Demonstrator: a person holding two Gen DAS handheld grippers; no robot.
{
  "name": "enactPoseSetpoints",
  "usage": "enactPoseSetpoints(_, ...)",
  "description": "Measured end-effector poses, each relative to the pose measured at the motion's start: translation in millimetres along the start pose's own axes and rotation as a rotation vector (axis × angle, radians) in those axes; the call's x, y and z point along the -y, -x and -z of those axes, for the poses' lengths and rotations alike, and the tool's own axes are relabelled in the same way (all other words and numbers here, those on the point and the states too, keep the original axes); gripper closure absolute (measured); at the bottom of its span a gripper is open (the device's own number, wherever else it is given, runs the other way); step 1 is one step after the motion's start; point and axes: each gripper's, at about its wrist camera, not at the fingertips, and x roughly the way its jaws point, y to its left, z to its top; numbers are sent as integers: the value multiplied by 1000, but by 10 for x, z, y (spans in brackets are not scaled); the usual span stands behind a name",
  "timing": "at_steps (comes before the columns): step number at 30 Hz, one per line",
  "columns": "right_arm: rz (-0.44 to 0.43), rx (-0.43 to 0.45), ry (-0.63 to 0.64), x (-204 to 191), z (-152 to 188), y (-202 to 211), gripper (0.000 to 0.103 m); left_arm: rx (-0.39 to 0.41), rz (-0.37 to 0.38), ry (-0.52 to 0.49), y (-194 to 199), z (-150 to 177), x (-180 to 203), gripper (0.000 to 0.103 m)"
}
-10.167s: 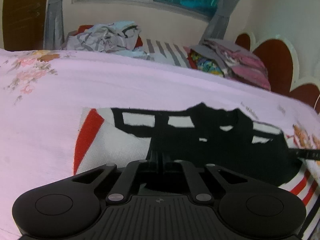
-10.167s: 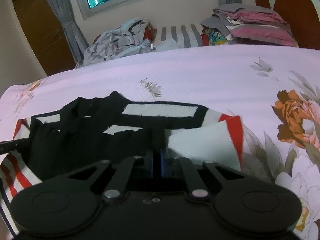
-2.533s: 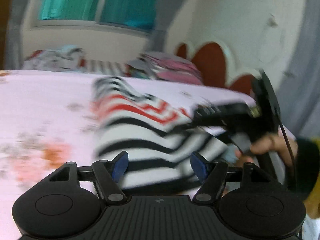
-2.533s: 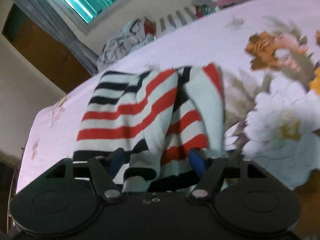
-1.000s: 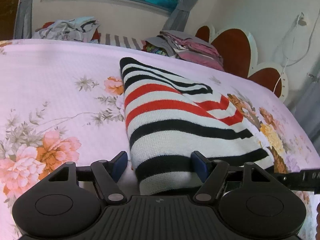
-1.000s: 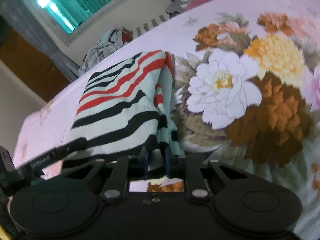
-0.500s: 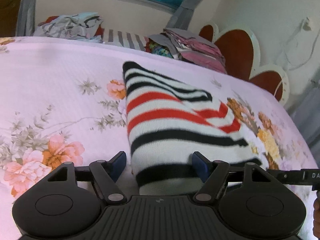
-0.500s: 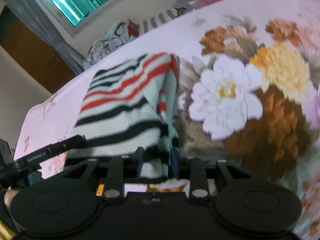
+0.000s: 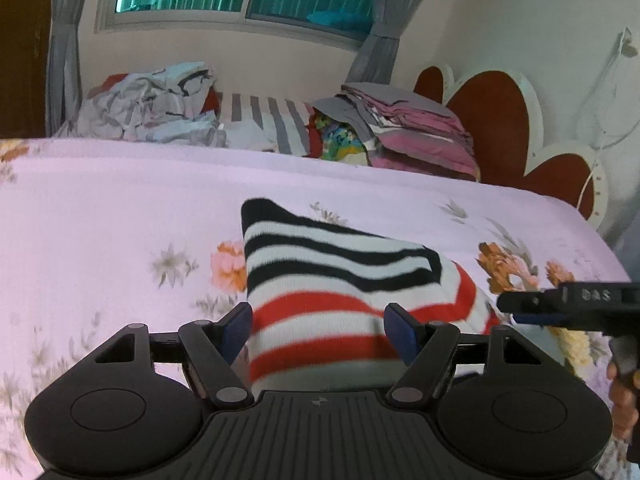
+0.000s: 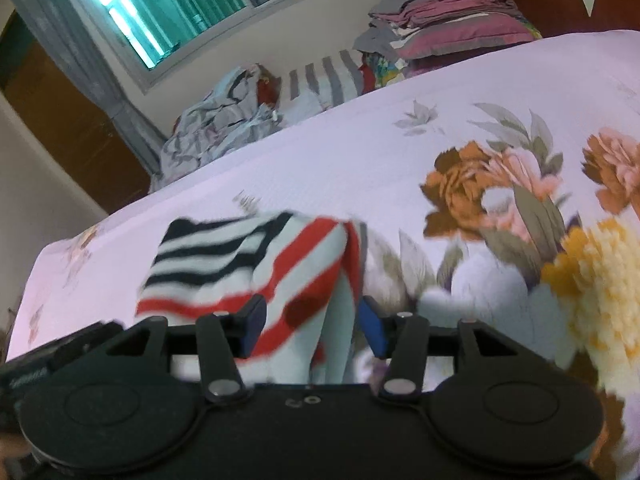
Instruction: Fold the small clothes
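The folded striped sweater (image 9: 340,280) lies on the pink floral bedspread (image 9: 100,216). The left gripper (image 9: 318,330) stands released, its blue pads (image 9: 238,326) wide apart and clear of the knit. The right gripper (image 10: 312,326) is opening over the sweater's edge, pressing nothing. Folded bedding (image 9: 408,132) is stacked by the headboard (image 9: 492,120).

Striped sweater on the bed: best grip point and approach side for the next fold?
Probably the striped sweater is best pinched at its near red-striped hem corners, coming in low from the near edge of the bed. It lies folded flat, with layered edges on its right side. The right hand-held gripper, jaws opening, straddles that edge; the left hand-held gripper is open at the hem.
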Motion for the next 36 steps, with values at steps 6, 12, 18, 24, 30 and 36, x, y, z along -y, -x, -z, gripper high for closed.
enactPoseSetpoints(6,38,4,-31,11,-110,-330,51,-13,-12,-15,-252,-135,-5,32)
enactPoseSetpoints(12,51,28,-33,-46,-129,-498,71,-35,17,19,-598,-193,-72,32)
enactPoseSetpoints(18,95,82,-17,-47,-78,-503,94,-74,31,43,-825,-46,-223,32)
enactPoseSetpoints(24,139,106,-61,57,51,-569,95,-55,39,12,-828,-5,-201,32)
enactPoseSetpoints(30,153,92,-59,25,18,-531,86,-43,25,15,-717,-16,-222,32)
enactPoseSetpoints(36,125,156,5,-134,31,-109,81,-7,32,17,-395,24,-234,32)
